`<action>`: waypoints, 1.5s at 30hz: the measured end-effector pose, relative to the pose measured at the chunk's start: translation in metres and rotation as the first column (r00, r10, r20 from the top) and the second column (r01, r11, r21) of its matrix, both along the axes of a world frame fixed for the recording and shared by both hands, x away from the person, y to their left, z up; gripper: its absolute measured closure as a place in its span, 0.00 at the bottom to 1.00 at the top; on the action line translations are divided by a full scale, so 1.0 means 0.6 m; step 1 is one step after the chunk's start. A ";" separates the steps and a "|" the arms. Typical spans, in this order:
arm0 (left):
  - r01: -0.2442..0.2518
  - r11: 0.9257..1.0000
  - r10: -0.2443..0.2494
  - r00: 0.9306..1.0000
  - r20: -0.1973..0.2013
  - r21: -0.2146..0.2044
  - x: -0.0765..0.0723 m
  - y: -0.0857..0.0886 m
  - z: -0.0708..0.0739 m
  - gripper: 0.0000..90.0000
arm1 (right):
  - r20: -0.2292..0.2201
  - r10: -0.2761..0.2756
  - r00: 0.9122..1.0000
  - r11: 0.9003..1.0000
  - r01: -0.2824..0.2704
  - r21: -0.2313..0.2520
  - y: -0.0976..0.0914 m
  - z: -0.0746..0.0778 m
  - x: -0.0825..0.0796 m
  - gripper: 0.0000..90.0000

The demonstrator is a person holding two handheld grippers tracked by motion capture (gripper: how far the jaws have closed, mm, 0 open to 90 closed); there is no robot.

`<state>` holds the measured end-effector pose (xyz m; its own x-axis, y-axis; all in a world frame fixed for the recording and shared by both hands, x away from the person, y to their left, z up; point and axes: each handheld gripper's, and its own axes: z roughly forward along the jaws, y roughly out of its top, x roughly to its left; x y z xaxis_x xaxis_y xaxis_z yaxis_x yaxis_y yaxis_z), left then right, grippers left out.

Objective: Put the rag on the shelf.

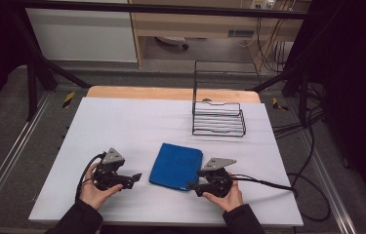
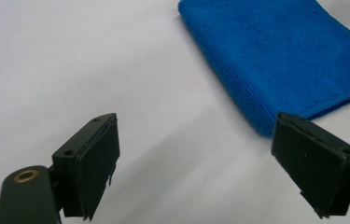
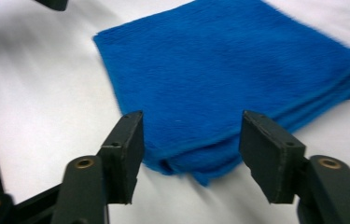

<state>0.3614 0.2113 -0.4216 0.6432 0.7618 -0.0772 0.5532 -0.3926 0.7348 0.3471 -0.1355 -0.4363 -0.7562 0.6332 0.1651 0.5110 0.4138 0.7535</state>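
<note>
The left tool (image 2: 193, 163) is wide apart and holds nothing. The right tool (image 3: 189, 154) is apart too, at a corner of the blue towel (image 1: 176, 165). The towel lies folded flat on the bench (image 1: 122, 122), between both tools.

Folded blue towel (image 1: 176, 166), flat on white table top.
Plush terry cloth, folded to a rough square of several layers; stacked edges show at the near corner. Lies at the table's near middle, slightly askew.
</note>
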 end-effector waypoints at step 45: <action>-0.036 0.999 0.036 0.999 -0.008 -0.002 0.006 0.013 0.000 0.20 | 0.015 0.071 0.997 0.994 -0.070 -0.081 0.030 -0.027 -0.030 0.63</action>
<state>0.3648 0.2192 -0.4213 0.6146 0.7844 -0.0837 0.5726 -0.3705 0.7313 0.3293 -0.1177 -0.4527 -0.8019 0.5887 0.1022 0.4652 0.5078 0.7251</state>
